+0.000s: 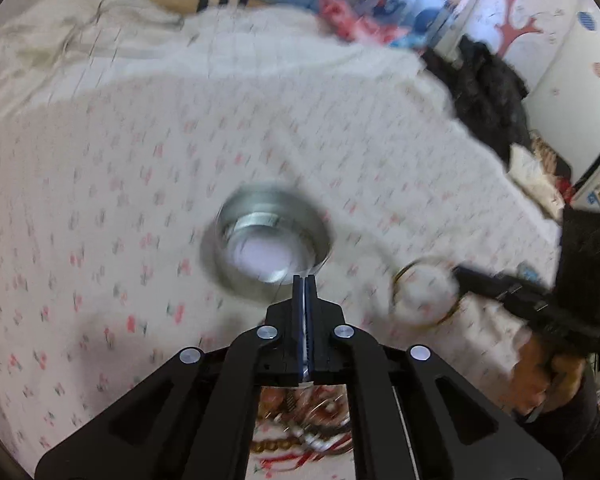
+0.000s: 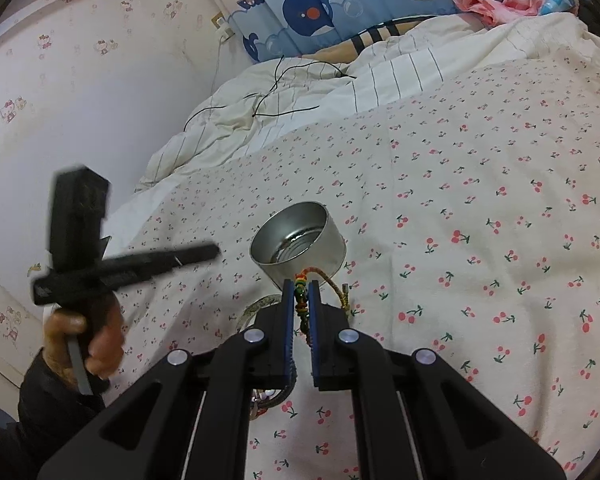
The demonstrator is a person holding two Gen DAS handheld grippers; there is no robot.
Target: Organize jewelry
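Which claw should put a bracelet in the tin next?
The right claw. It is already shut on a braided bracelet and sits just before the open tin. The left claw is shut with nothing in it.

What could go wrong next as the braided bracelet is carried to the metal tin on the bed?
1. The multicoloured braided cord bracelet hangs loosely from the right gripper, whose jaws pinch only one part; its trailing loop may snag the round silver metal tin's rim.
2. The tin sits on the soft cherry-print bedsheet, so a nudge might tip it.
3. The left gripper, jaws shut, is close to the tin and could collide.
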